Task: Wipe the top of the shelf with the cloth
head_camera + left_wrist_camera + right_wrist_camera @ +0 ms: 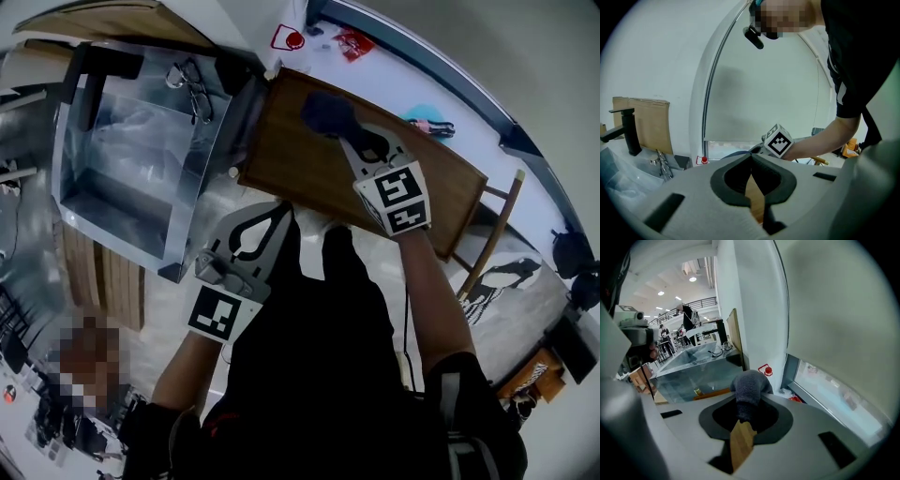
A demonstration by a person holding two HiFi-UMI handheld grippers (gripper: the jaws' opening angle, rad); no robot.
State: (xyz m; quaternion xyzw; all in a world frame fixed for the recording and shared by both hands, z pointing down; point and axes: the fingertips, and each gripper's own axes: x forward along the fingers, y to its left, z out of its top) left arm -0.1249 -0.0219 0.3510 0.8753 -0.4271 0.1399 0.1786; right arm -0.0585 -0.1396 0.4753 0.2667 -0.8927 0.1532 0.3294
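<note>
The brown wooden shelf top (300,173) lies ahead of me in the head view. A dark grey-blue cloth (326,111) rests on its far part, and my right gripper (352,134) is shut on the cloth's near end. In the right gripper view the cloth (750,384) bulges out past the gripper (749,398), with wood below. My left gripper (284,209) hovers at the shelf's near edge, shut with nothing in it. In the left gripper view the gripper's (751,158) jaws meet at the tip, and the right gripper's marker cube (778,140) shows beyond.
A steel sink unit (103,202) stands left of the shelf, with a black tap (627,131) and metal glasses (192,86) by it. A red-marked box (289,39) sits on the white floor behind. A wooden frame (495,230) stands at the right.
</note>
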